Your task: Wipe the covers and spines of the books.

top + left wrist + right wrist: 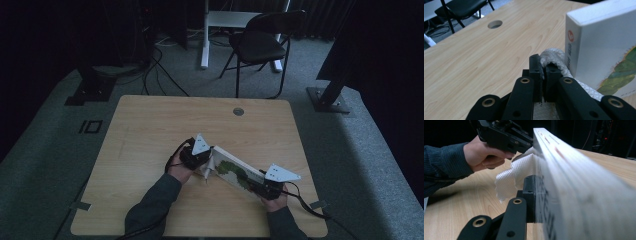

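Observation:
A white book (pixel 235 172) with a green leafy picture on its cover stands tilted on edge on the wooden table (pixel 150 130). My left gripper (pixel 204 167) is shut on a white textured cloth (pixel 206 173) at the book's far left end. In the left gripper view the jaws (pixel 543 67) pinch the cloth (pixel 552 56), which touches the book's spine (pixel 584 50). My right gripper (pixel 259 187) is shut on the book's near right end. In the right gripper view one pad (pixel 530 195) presses the book (pixel 574 177); the other jaw is hidden behind it. The cloth (pixel 509 180) hangs below the left gripper (pixel 524 143).
A round cable hole (pixel 238 111) lies near the table's far edge. A black folding chair (pixel 260 42) and a white desk leg (pixel 204 35) stand on the carpet beyond. Bare tabletop lies to the left and far side. Cables trail off the near edge.

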